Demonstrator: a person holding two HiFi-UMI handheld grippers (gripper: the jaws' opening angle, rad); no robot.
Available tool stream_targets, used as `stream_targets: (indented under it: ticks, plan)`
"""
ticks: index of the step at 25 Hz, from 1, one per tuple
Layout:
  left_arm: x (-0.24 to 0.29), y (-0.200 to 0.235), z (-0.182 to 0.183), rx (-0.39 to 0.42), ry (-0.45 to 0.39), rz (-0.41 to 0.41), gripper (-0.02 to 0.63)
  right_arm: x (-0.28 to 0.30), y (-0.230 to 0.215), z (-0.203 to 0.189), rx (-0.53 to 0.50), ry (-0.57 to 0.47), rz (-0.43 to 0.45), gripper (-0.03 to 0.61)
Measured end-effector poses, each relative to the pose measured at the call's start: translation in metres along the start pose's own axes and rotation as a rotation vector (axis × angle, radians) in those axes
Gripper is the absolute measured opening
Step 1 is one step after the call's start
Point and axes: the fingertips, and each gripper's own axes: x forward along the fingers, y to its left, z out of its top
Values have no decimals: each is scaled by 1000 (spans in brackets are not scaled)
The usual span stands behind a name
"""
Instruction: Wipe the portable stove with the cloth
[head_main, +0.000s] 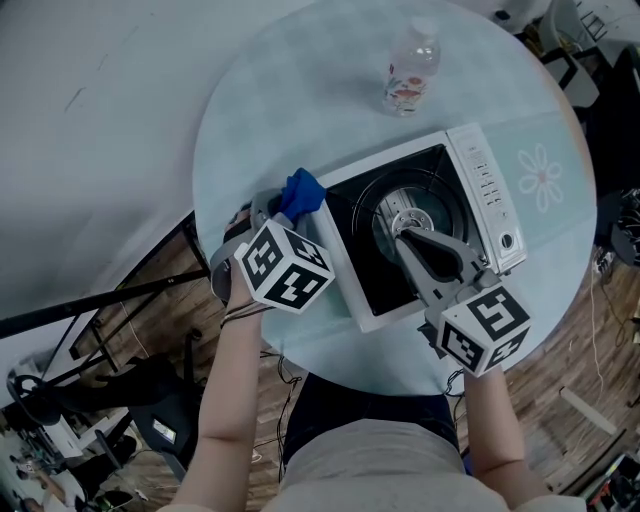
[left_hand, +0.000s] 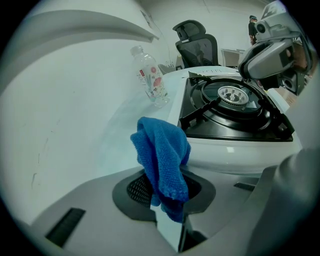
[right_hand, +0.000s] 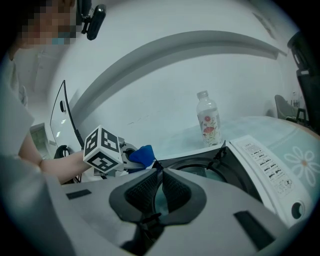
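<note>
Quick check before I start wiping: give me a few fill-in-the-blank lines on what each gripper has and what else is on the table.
1. The left gripper is shut on a ____ cloth.
2. The right gripper, jaws together over the portable stove, holds ____.
3. The bottle stands ____ on the table, beyond the stove.

Missing words: blue; nothing; upright
</note>
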Motion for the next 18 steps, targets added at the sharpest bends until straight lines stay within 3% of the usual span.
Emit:
stream_targets:
  ticks: [10,18]
  plan:
    - [-19,13,0,-69,-75,77,91,-19,3,3,3,-46,-37,25]
    - [-62,-4,3,-103,-201,61,91,-41,27,5,-59,-73,-62,25]
